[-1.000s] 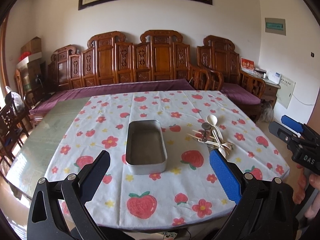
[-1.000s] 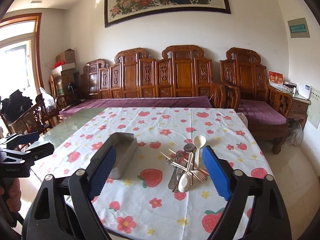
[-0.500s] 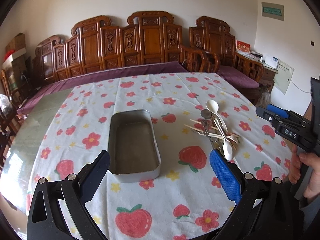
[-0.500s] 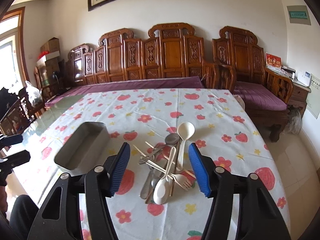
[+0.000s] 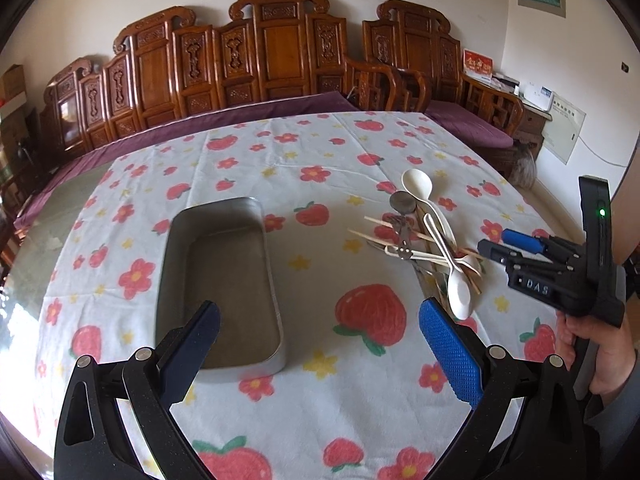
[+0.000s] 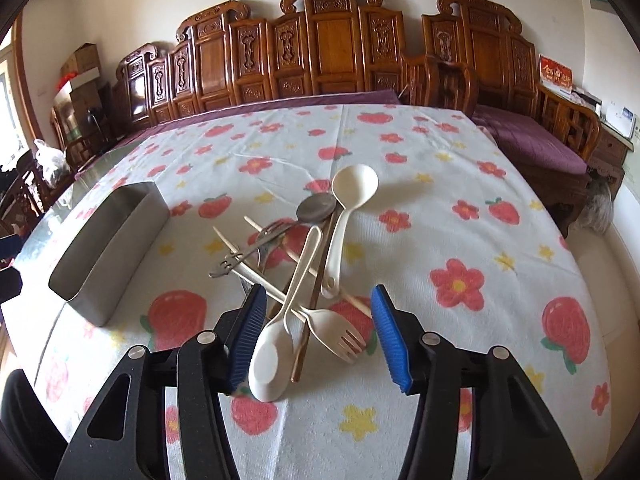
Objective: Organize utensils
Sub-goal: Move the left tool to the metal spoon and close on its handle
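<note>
- Our right claw (image 6: pixel 318 330) hangs just above the near end of the utensil pile (image 6: pixel 304 264), jaws half-wide and closing, pads not yet pressing on anything; a cream spoon (image 6: pixel 270 356) and cream fork (image 6: pixel 338 334) lie between them.
- Our left claw (image 5: pixel 320 344) is wide and empty, its left finger over the near end of the metal tray (image 5: pixel 220 276).
- On the flowered worktop (image 5: pixel 360 412) the pile lies at three o'clock from the tray, well apart.

White tablecloth (image 6: pixel 400 184) with red strawberries and flowers — cream spoons (image 6: pixel 352 196), grey metal tin (image 5: pixel 220 280), blue-padded black tongs (image 6: pixel 318 332).
</note>
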Demonstrator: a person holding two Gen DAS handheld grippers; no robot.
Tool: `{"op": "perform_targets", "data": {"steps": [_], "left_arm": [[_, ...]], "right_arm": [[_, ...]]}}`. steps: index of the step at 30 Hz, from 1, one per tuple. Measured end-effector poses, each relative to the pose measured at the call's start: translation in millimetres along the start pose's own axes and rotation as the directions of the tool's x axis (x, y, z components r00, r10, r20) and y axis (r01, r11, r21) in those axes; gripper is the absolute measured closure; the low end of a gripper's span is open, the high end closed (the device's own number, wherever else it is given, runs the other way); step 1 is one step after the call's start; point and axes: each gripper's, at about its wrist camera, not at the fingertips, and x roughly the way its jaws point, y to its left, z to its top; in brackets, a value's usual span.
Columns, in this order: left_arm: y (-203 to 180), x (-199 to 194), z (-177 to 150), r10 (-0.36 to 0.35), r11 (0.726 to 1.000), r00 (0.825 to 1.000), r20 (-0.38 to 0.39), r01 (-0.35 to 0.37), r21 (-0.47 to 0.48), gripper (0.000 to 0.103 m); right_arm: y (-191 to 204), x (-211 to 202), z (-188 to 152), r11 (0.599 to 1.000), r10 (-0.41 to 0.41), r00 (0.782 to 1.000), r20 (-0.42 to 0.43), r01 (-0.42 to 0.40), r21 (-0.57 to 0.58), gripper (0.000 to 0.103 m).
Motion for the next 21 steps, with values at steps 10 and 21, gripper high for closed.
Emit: {"op": "perform_targets", "data": {"steps": [10,21], "left_arm": [[-30,58,34,-0.056,0.998,0.997,-0.045,0.057,0.037,0.015],[-64,123,65,-0.102,0.990,0.985,-0.139,0.114,0.080,0.044]], "right_arm": [[-11,9,-8,0.999,0.020,0.999,-0.035,-0.019,0.032,0.047],[-22,9,-1,0.997,0.035,0.999,-0.023,-0.033,0.069,0.048]]}}
